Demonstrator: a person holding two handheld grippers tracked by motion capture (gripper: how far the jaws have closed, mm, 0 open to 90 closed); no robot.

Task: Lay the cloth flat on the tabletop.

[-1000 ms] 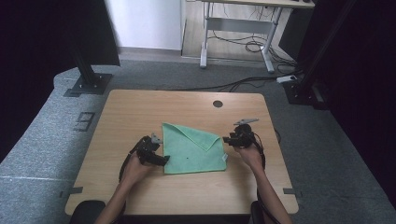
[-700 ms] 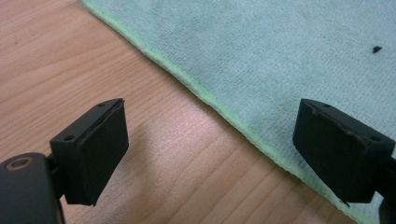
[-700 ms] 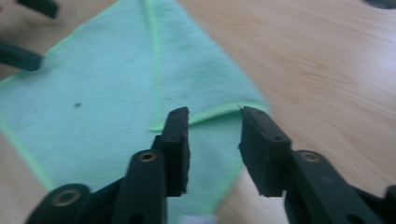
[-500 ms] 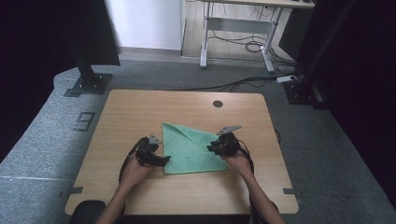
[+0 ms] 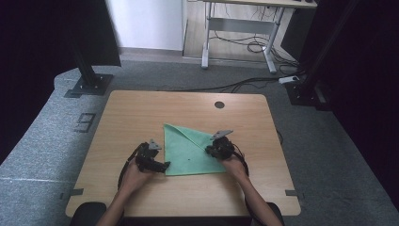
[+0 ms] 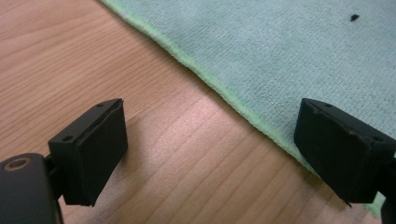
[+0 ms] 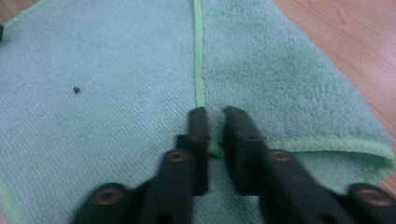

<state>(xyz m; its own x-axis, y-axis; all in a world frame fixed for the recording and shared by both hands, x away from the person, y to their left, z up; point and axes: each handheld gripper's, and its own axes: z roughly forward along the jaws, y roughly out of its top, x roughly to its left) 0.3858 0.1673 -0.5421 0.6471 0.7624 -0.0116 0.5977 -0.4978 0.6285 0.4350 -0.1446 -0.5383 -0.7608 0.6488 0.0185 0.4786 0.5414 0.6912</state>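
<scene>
Right claw (image 7: 212, 114), its jaws just having closed, pinches the folded green cloth (image 5: 190, 150); left claw (image 6: 212, 149) gapes wide at the cloth's edge, on the surface (image 5: 141, 108).

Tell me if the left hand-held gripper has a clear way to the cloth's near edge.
Probably yes. The left hand-held gripper stands open right at the green cloth, its hem running between the jaws over bare table, with nothing in between.

A pale wooden table with rounded corners (image 5: 141, 113) stands on grey carpet (image 5: 42, 141) — a small round dark hole (image 5: 219, 104) near its far edge. Beyond it, a grey metal desk frame (image 5: 235, 33) straddles tangled black cables (image 5: 249, 47); black stand posts flank both sides.
</scene>
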